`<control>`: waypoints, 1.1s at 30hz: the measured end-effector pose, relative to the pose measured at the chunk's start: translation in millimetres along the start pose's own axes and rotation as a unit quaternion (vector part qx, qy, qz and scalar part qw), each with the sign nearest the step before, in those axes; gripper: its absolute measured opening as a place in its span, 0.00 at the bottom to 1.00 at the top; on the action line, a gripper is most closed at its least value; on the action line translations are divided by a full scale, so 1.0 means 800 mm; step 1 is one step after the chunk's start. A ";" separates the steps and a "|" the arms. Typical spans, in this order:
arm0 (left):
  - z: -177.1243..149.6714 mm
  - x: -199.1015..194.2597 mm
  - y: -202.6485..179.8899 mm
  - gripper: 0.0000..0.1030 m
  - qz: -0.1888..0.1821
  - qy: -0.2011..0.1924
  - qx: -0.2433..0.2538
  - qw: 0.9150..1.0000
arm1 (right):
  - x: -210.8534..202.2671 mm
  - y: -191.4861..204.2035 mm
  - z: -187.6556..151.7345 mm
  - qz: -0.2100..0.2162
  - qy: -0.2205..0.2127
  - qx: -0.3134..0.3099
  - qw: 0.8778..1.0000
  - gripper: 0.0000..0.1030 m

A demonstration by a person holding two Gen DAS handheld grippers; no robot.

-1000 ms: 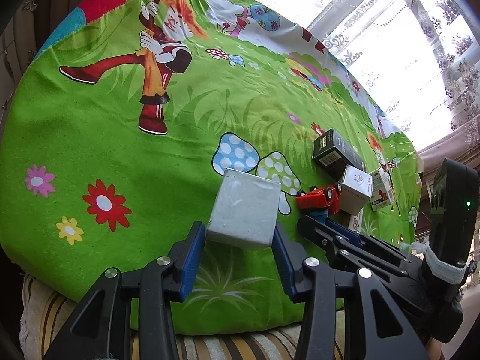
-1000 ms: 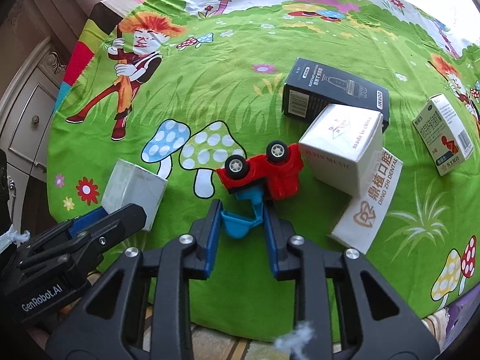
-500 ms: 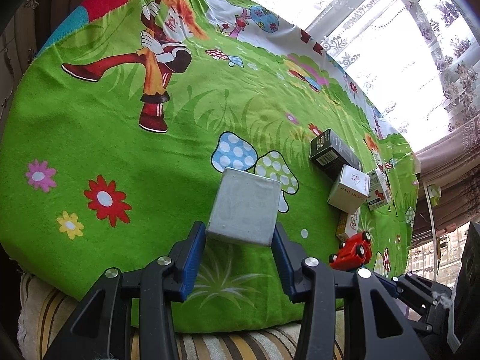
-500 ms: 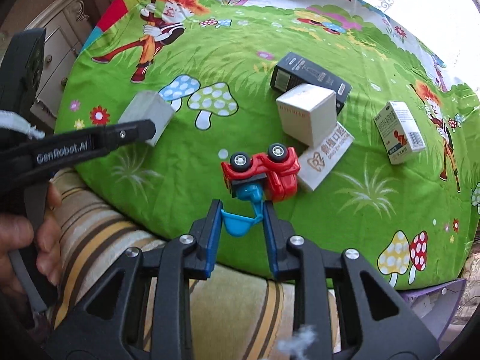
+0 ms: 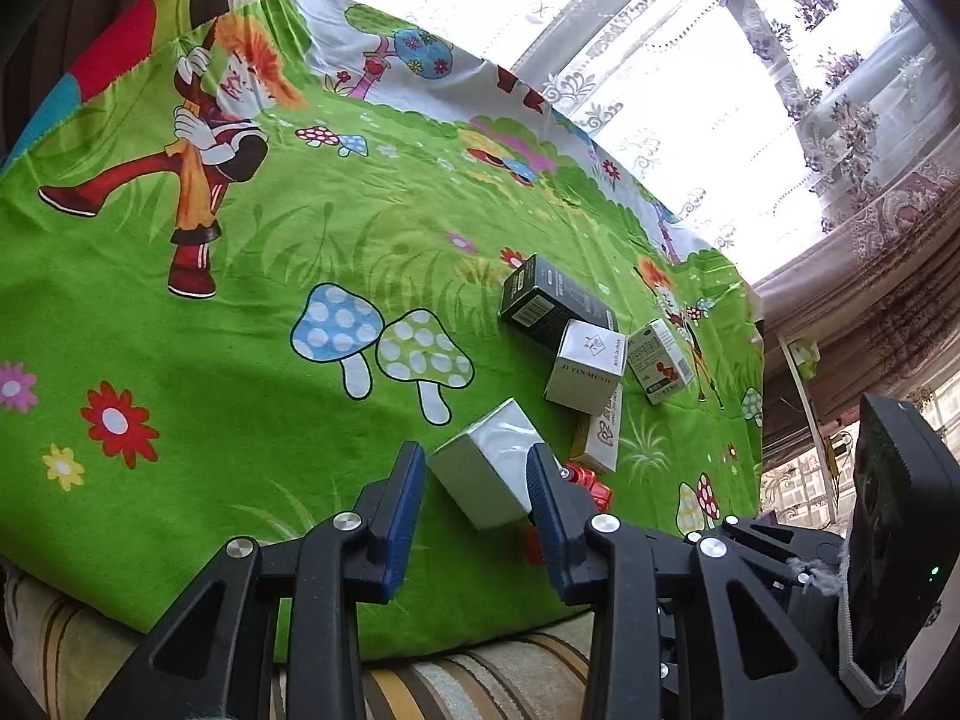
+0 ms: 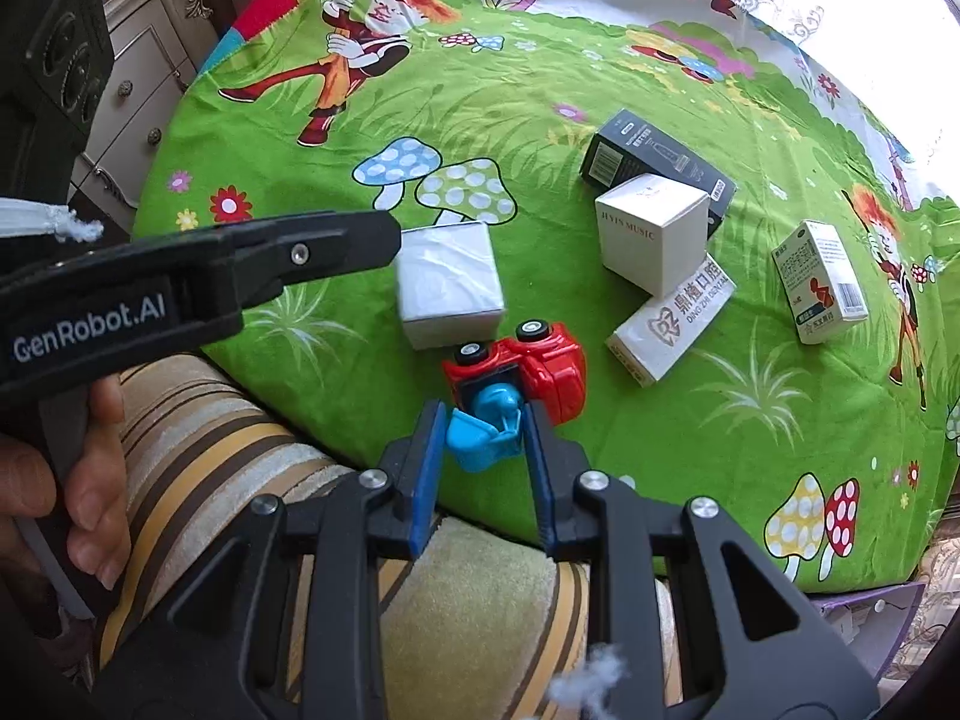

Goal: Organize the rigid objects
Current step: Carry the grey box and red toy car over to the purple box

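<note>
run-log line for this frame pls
left gripper: shut on grey box | right gripper: shut on toy truck by blue bucket | both above green cloth

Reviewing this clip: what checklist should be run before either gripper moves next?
1. Right gripper shut on blue scoop of toy truck: ok.
2. Left gripper closing, grey box between its pads: ok.
3. Toy truck upright: not ok, it hangs on its side.
4. Toy truck apart from grey box: cannot tell, they look very close.
5. Bare cloth to set things on: ok.
</note>
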State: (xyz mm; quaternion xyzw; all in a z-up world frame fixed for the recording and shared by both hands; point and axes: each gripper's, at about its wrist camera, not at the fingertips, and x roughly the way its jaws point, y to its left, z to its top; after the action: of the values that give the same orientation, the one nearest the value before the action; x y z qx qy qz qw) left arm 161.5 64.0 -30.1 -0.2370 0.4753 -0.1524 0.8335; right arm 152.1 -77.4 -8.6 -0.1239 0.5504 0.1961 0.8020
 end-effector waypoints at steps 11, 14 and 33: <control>0.005 0.010 0.019 0.56 0.014 0.010 -0.041 0.999 | 0.012 0.001 0.018 0.019 -0.026 -0.007 0.999 0.30; 0.004 0.013 0.021 0.57 0.018 0.014 -0.045 0.999 | 0.009 -0.002 0.015 0.024 -0.031 -0.006 0.999 0.29; 0.001 0.040 -0.052 0.70 0.075 0.050 0.119 0.989 | -0.063 -0.076 -0.037 0.006 -0.071 0.061 0.996 0.29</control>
State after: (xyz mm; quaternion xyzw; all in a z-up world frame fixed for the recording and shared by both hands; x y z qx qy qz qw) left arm 177.4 13.9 -30.4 -0.0918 0.5109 -0.1567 0.8402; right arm 138.7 -153.0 26.5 -0.0573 0.5041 0.1751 0.8438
